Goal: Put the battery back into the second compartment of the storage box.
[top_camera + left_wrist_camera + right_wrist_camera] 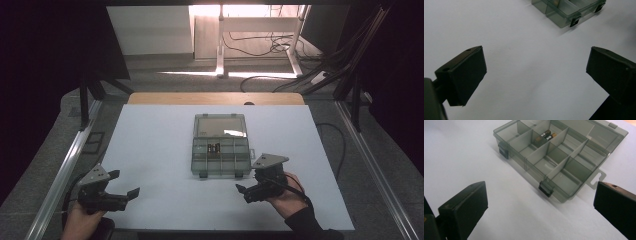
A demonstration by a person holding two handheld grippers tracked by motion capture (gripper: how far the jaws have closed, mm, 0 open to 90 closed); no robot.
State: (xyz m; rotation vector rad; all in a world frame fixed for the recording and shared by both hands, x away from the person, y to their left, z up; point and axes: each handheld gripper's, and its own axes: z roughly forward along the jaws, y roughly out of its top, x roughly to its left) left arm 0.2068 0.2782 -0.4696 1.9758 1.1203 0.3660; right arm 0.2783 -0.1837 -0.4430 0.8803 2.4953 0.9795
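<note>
The white table top (150,165) takes up most of the high view, with a strip of bare wood along its far edge. Just right of the frame's centre sits the smoky grey organiser box (220,145), lid thrown back flat toward the top of the frame, the divided tray nearer the person.

At the lower left of the high view the left gripper (125,184) rests low over bare table, jaws spread wide and nothing between them; its own view shows a corner of the box at the top edge, well apart. At the lower right the right gripper (241,191) is likewise released and empty, near the tray's front right corner. In the right gripper view the box (559,157) lies ahead of the jaws, two black latches (545,188) on its front wall and a hang tab at the right.

Going by the open lid and the near hand, I'd judge the work is on the box, probably reaching into it or closing it. To do it well, bring the right gripper in level, keep the jaws clear of the thin dividers, and steady the light tray with the left one so it doesn't slide.

Inside, two batteries (545,135) lie side by side in one far-row compartment; the other compartments look empty.
</note>
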